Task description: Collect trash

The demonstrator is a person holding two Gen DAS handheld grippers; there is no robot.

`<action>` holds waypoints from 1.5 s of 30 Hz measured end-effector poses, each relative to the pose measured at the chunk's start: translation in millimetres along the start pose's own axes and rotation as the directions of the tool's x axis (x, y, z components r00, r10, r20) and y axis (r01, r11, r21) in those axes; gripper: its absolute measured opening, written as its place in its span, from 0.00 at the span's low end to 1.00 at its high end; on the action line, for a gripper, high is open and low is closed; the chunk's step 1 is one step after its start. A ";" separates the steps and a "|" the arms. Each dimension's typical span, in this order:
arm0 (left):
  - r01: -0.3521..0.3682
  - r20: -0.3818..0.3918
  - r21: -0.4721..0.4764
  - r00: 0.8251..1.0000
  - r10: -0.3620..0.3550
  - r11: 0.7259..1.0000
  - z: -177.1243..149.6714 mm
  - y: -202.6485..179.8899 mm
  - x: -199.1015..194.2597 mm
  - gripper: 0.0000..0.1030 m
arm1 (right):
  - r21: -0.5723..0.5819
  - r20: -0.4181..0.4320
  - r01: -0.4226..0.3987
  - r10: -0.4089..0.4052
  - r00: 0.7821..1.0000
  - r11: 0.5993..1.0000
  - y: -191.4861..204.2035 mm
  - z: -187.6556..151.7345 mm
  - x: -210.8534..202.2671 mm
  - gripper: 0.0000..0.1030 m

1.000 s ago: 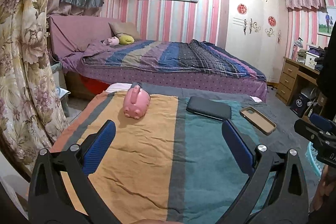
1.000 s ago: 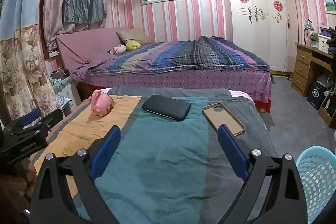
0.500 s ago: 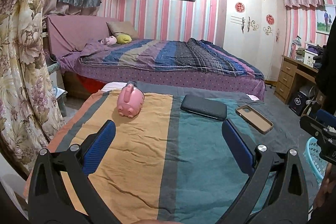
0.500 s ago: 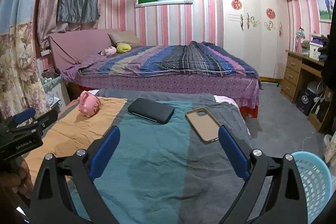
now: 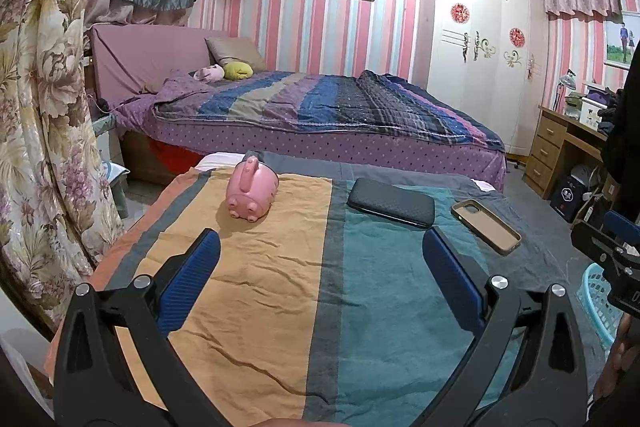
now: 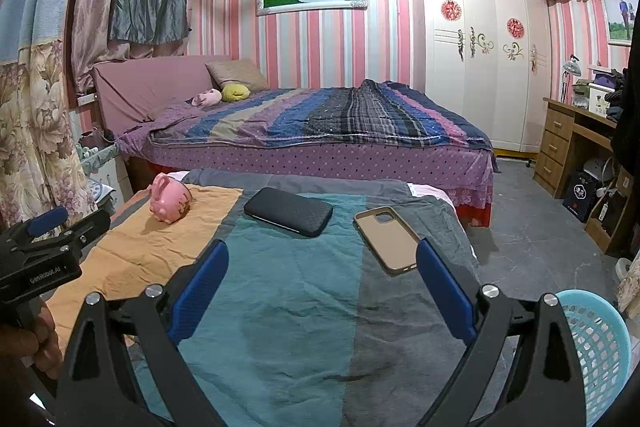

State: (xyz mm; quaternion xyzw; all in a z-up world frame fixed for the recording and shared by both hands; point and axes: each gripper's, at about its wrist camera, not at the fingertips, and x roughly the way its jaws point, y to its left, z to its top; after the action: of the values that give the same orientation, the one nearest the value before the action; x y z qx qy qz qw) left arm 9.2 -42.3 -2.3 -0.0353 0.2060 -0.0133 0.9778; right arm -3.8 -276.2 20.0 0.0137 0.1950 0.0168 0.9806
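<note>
Two grippers in view, both empty with fingers spread wide. Left gripper [image 5: 320,247] fills the bottom of the left wrist frame, blue pads hanging over the striped cloth [image 5: 248,291]; right gripper [image 6: 322,259] does likewise in the right wrist frame, lower centre; each one also shows at the edge of the other's view.

Three items on the cloth, all apart from one another: one pink piggy bank [image 5: 252,193] lying on its side on the orange stripe, centre-left; one black flat case [image 5: 391,203] on the teal stripe, centre; one phone case [image 5: 486,225], tan inside facing up, on the grey stripe, centre-right. In the right wrist frame the phone case [image 6: 387,240] sits just ahead of the right finger's tip; cannot tell if they touch.

One light-blue mesh basket [image 6: 600,351] on the floor, lower right of the right wrist frame, beside the cloth's right edge; contents not visible.

Background: one bed [image 6: 320,125] across mid-frame; one white wardrobe [image 6: 476,43] upper right; one wooden desk [image 6: 568,143] at right edge; two framed pictures on the striped wall, the larger one upper centre and the other cut off by the right edge.
</note>
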 end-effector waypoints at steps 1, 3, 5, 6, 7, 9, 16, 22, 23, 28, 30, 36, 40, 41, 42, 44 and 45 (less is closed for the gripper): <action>-0.001 0.001 -0.001 1.000 0.001 1.000 -0.1 0.2 -0.3 0.95 | -0.002 -0.001 0.000 0.000 1.000 1.000 0.2 -0.3 0.3 0.90; -0.001 0.001 -0.002 1.000 0.001 1.000 -0.2 0.6 -0.7 0.95 | -0.004 -0.002 -0.001 0.001 1.000 1.000 1.2 -0.6 -0.4 0.90; -0.003 0.001 -0.003 1.000 0.003 1.000 -0.1 1.2 -1.2 0.95 | -0.006 -0.003 -0.002 0.002 1.000 1.000 2.1 -1.2 -0.7 0.90; -0.003 0.000 -0.004 1.000 0.003 1.000 0.0 1.4 -1.2 0.95 | -0.005 -0.002 -0.001 0.001 1.000 1.000 3.3 -1.4 -1.1 0.90; -0.002 0.000 -0.004 1.000 0.002 1.000 0.1 1.6 -1.1 0.95 | -0.005 -0.002 -0.001 0.001 1.000 1.000 3.7 -1.7 -1.6 0.90; -0.002 0.002 -0.004 1.000 0.002 1.000 0.2 1.7 -1.2 0.95 | -0.006 -0.002 -0.002 0.002 1.000 1.000 3.8 -1.7 -2.0 0.90; -0.003 0.001 -0.008 1.000 0.003 1.000 -0.5 2.8 -2.3 0.95 | -0.006 -0.004 -0.002 0.002 1.000 1.000 4.1 -2.5 -2.4 0.90; -0.002 -0.001 -0.009 1.000 0.002 1.000 -1.1 3.2 -2.7 0.95 | -0.004 -0.003 -0.001 0.001 1.000 1.000 3.1 -3.8 -2.7 0.90; -0.003 -0.001 -0.009 1.000 0.003 1.000 -1.0 3.2 -2.7 0.95 | -0.004 -0.003 0.001 -0.001 1.000 1.000 2.8 -3.9 -2.5 0.90; -0.003 -0.001 -0.011 1.000 0.003 1.000 -1.3 3.5 -3.1 0.95 | -0.005 -0.004 -0.001 0.001 1.000 1.000 2.2 -3.5 -2.3 0.90; -0.003 -0.001 -0.011 1.000 0.003 1.000 -1.3 3.4 -3.2 0.95 | -0.004 -0.003 0.000 0.000 1.000 1.000 2.3 -3.6 -2.5 0.90; -0.005 -0.001 -0.014 1.000 0.005 1.000 -2.2 3.6 -3.7 0.95 | -0.005 -0.005 -0.001 0.001 1.000 1.000 2.7 -3.6 -2.5 0.90; -0.006 -0.002 -0.012 1.000 0.006 1.000 -2.3 3.5 -3.9 0.95 | -0.004 -0.005 0.000 0.000 1.000 1.000 1.1 -3.4 -2.4 0.90; -0.007 -0.002 -0.011 1.000 0.007 1.000 -2.6 3.5 -4.7 0.95 | -0.003 -0.005 0.000 0.000 1.000 1.000 1.0 -3.3 -2.7 0.90; -0.006 -0.001 -0.013 1.000 0.006 1.000 -2.1 3.6 -4.2 0.95 | -0.002 -0.006 0.002 -0.002 1.000 1.000 0.6 -3.4 -3.0 0.90; -0.006 -0.001 -0.014 1.000 0.006 1.000 -1.9 3.7 -4.0 0.95 | -0.001 -0.006 0.002 -0.002 1.000 1.000 0.3 -2.7 -3.0 0.90; -0.007 -0.002 -0.015 1.000 0.007 1.000 -2.5 4.3 -3.8 0.95 | -0.002 -0.006 0.002 -0.002 1.000 1.000 0.4 -2.7 -3.0 0.90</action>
State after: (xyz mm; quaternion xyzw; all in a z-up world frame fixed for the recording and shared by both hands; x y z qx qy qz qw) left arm 4.8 -38.1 -3.4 -0.0421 0.2071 -0.0084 0.9774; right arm -7.6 -275.9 18.7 0.0126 0.1977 0.0159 0.9800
